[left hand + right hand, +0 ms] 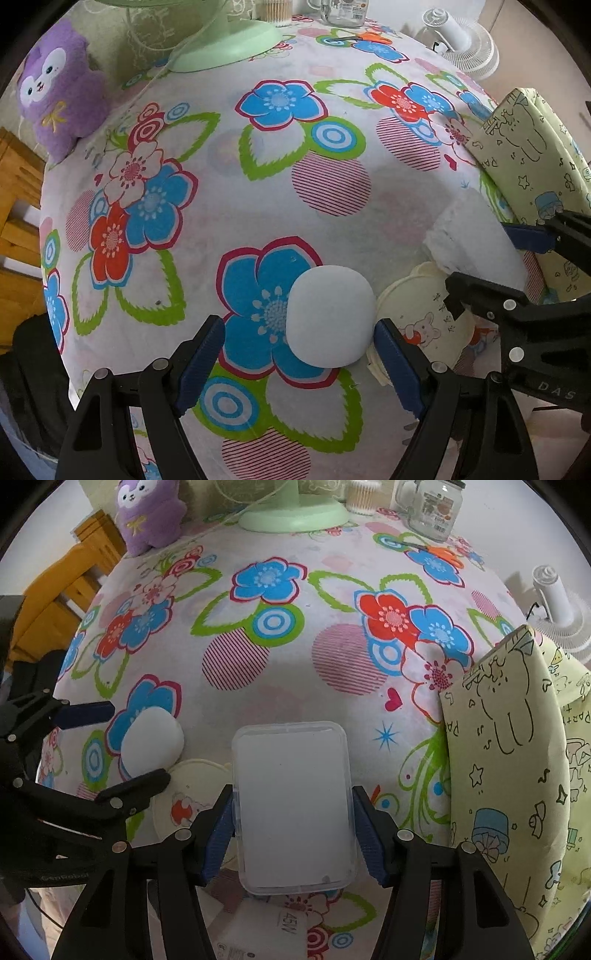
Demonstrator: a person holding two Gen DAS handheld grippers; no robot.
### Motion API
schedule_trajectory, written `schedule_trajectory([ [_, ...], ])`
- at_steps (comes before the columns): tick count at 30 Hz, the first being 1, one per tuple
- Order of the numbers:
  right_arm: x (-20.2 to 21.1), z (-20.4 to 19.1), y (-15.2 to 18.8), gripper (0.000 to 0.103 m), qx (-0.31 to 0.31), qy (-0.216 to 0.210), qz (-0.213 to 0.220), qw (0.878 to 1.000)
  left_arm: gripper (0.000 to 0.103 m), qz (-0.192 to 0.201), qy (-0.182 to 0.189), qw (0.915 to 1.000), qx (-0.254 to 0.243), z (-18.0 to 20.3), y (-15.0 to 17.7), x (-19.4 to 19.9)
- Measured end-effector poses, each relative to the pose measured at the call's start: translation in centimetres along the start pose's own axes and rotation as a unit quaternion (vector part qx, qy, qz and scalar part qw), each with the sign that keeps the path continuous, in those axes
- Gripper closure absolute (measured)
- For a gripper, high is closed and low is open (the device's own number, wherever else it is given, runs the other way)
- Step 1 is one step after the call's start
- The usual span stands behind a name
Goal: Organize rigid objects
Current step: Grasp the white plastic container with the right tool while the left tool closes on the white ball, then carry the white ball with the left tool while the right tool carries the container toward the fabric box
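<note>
Clear plastic box [293, 808] clamped in right gripper [293, 834]; left gripper [299, 365] (spread wide) flanks white pebble [330, 315].

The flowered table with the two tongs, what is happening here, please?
A person works with two hand-held tongs over the flowered table. The right tongs grip a clear plastic box by its sides. The left tongs are open around a white rounded case, one finger touching it. A cream lid lies between them.

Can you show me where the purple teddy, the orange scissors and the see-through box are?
purple teddy [147, 513]: right wrist view, on its tummy.
orange scissors [441, 554]: right wrist view, on the orange handle.
see-through box [293, 808]: right wrist view, middle of its lid, between the right gripper [293, 834] fingers.
</note>
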State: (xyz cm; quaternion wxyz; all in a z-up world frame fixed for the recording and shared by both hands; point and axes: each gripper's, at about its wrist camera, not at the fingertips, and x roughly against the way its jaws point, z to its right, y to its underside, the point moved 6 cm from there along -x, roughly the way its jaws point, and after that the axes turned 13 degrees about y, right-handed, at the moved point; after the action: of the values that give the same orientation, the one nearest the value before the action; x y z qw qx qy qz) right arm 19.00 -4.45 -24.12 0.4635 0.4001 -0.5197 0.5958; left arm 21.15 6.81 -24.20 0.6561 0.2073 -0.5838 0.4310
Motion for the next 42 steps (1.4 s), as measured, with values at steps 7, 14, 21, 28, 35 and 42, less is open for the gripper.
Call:
schedule_trajectory([
  [7, -0.2, 0.4, 0.3, 0.04, 0.003, -0.003, -0.01, 1.0, 0.033, 0.0, 0.021, 0.9998, -0.001, 1.3, -0.8, -0.4],
  [14, -0.3, 0.9, 0.7, 0.04, 0.005, -0.004, -0.021, 1.0, 0.051, -0.004, 0.054, 0.9981, 0.03, 1.5, -2.0, -0.9],
  [21, 0.2, 0.9, 0.4, 0.04, 0.007, 0.0, -0.014, 1.0, 0.055, -0.006, 0.026, 0.9993, 0.027, 1.9, -1.8, -0.8],
  [28, 1.2, 0.8, 0.6, 0.04, 0.007, 0.005, -0.006, 1.0, 0.055, 0.008, 0.03, 0.9989, 0.035, 2.4, -0.5, 0.7],
  [35, 2.7, 0.1, 0.8, 0.04, 0.008, 0.007, 0.006, 1.0, 0.055, 0.009, 0.018, 0.9987, 0.047, 2.8, 1.2, 1.7],
  [42, 4.1, -0.5, 1.5, 0.04, 0.003, 0.013, 0.016, 1.0, 0.055, 0.025, 0.025, 0.9976, 0.059, 3.0, 2.5, 3.5],
])
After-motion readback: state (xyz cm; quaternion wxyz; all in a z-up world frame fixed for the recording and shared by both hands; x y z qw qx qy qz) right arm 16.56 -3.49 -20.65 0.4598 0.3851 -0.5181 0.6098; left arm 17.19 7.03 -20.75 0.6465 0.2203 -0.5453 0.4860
